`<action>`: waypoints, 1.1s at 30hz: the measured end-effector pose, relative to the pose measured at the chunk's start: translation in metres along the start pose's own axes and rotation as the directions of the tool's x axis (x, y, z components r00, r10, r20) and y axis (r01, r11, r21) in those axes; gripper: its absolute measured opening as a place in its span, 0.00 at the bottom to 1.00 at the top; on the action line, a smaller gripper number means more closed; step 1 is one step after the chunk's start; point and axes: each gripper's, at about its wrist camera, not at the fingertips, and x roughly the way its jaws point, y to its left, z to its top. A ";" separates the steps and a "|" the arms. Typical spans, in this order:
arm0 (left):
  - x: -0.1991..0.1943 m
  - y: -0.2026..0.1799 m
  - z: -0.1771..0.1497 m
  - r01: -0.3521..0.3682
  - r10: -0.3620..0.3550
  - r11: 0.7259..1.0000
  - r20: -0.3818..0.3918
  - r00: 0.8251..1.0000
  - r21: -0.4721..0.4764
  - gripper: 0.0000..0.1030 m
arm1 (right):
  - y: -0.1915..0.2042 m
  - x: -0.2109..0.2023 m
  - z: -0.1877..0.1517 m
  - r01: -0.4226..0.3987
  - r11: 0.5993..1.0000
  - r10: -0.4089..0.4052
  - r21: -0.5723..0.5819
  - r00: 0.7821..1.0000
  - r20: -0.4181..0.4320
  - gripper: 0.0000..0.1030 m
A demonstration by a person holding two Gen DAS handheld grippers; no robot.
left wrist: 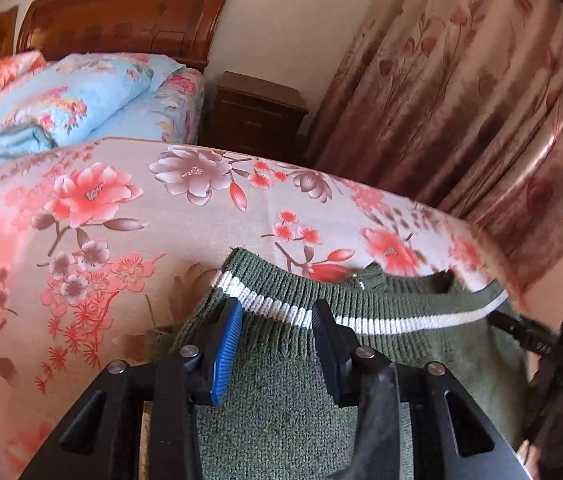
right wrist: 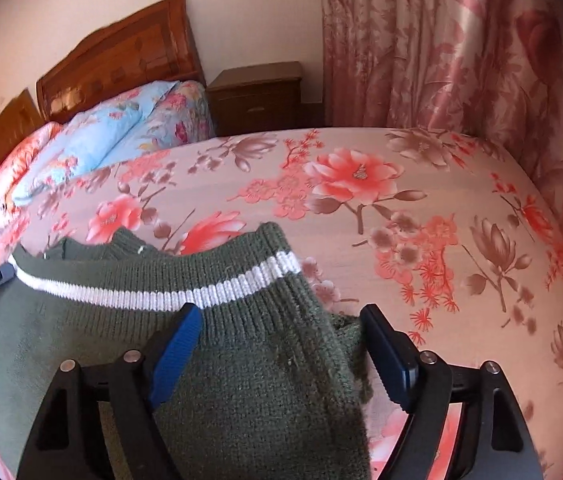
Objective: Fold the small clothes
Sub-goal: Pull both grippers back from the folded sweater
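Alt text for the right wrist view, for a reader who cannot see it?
The open right gripper straddles the ribbed, white-striped edge of a green knit sweater lying on a floral bedspread. Pink curtains hang behind.

Warm daylight, fisheye-bent edges, slight motion blur

We look forward along each gripper's fingers, low and close over the green sweater (left wrist: pixel 281 400) on the floral bedsheet (left wrist: pixel 121 208). Our left wrist view sits at the sweater's left end, our right at its right end. Both face the headboard (right wrist: pixel 121 56), nightstand (right wrist: pixel 257 96) and curtain (right wrist: pixel 441 40).
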 end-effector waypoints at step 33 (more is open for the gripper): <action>-0.081 -0.090 -0.115 -0.121 0.119 0.971 0.023 0.993 0.205 0.33 | 0.104 -0.090 -0.101 -0.113 0.933 0.145 -0.341 0.987 0.070 1.00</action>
